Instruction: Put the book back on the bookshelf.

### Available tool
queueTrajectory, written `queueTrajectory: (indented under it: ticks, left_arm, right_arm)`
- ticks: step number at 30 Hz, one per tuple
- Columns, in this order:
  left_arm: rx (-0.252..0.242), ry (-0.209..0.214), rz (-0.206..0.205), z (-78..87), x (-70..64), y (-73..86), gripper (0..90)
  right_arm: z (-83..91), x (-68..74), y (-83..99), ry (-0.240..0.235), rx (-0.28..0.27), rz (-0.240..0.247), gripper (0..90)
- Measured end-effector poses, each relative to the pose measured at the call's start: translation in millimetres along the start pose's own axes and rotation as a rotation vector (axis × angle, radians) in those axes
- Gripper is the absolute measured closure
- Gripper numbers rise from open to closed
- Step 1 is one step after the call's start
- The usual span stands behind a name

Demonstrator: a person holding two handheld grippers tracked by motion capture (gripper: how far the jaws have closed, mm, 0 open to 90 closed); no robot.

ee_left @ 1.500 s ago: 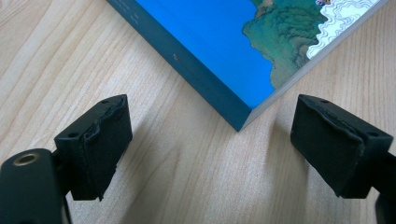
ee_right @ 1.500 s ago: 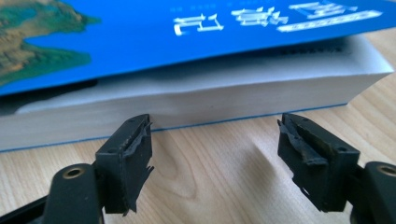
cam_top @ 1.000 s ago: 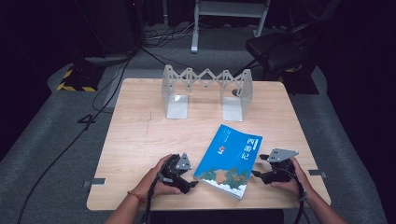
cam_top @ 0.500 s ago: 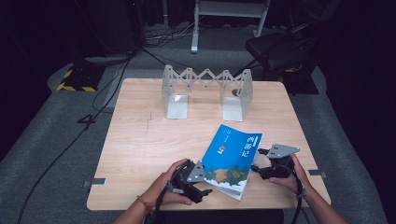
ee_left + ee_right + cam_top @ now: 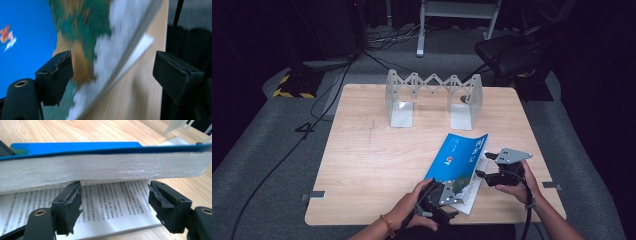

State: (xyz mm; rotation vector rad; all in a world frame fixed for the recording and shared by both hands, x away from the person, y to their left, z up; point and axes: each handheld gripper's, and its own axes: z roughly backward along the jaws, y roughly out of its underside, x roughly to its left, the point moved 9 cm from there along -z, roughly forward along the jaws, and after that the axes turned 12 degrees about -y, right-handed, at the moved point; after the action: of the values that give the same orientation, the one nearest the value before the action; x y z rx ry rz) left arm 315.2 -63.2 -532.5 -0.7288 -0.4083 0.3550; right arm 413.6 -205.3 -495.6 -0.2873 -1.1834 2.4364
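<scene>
Behind the book (image 5: 460, 157) — a metal rack (image 5: 433, 97); both grippers (image 5: 438, 196) (image 5: 486, 169) spread wide.

Book (image 5: 100, 167): glossy blue cover, matt white paper pages. Right gripper (image 5: 115, 202): jaw pads of rough, frayed matt black rubber. Table (image 5: 362, 150) beneath: smooth light wood grain.

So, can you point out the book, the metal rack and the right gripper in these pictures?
book (image 5: 459, 155), high view, on its blue cover.
rack (image 5: 434, 81), high view, on the zigzag top between its two end plates.
right gripper (image 5: 484, 165), high view, midway between its two fingers, at the book's right edge.
</scene>
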Motion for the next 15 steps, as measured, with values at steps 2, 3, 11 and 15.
queueTrajectory:
  ticks: [2, 3, 11, 15]
  left_arm:
    - [-0.008, -0.023, 0.003, -3.0, -1.1, -4.1, 17.6]
    - [-0.007, -0.037, 0.008, -4.5, -1.2, -4.9, 17.7]
    - [-0.063, -0.163, 0.001, -2.4, 9.7, -12.0, 46.6]
    - [-0.115, -0.155, 0.043, 12.5, 21.6, -13.2, 63.8]
  right_arm:
    - [-0.6, 0.1, -2.8, -0.002, -0.003, -0.002, 27.1]
    - [-1.2, 0.3, -3.4, -0.003, -0.003, -0.004, 27.1]
    - [-2.9, -1.7, -2.0, -0.021, -0.003, -0.028, 27.1]
    - [-2.8, -5.4, -0.4, -0.028, -0.019, -0.042, 27.0]
